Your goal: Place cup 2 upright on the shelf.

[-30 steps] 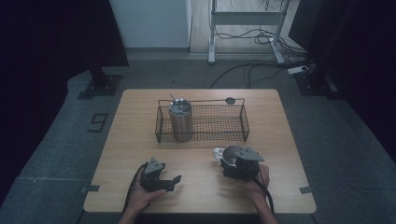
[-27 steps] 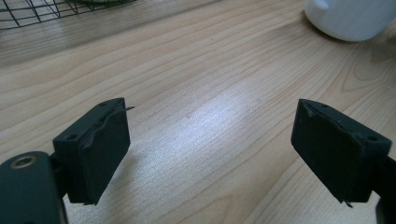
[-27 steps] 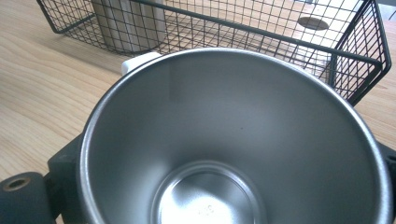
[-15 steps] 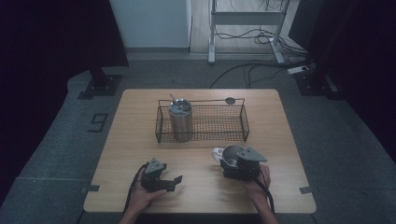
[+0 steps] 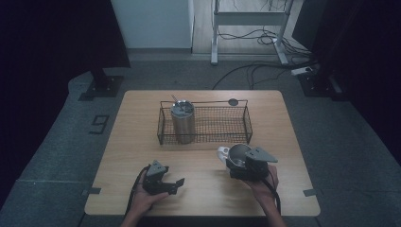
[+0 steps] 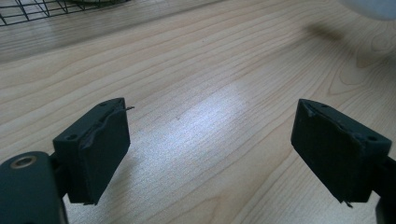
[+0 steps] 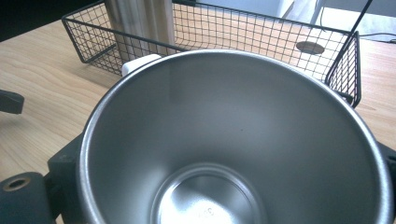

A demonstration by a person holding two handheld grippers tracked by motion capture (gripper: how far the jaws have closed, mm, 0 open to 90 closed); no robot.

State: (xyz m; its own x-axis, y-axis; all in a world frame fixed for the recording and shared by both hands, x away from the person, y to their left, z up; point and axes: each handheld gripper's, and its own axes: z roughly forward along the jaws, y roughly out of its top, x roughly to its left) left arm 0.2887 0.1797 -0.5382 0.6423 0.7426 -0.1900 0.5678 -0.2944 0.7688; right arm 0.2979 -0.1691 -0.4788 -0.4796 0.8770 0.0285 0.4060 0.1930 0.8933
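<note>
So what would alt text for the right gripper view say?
An empty steel cup sits between the right gripper's black jaws, open mouth toward the camera. Beyond it, a black wire basket stands on the wooden table.

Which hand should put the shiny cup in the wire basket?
The right. Its gripper already holds the steel cup just in front of the wire basket. The left gripper sits open on the table with nothing between its fingers.

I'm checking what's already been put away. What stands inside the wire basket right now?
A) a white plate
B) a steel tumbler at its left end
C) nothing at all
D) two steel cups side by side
B: the high view shows one steel tumbler upright at the left end of the wire basket.
</note>
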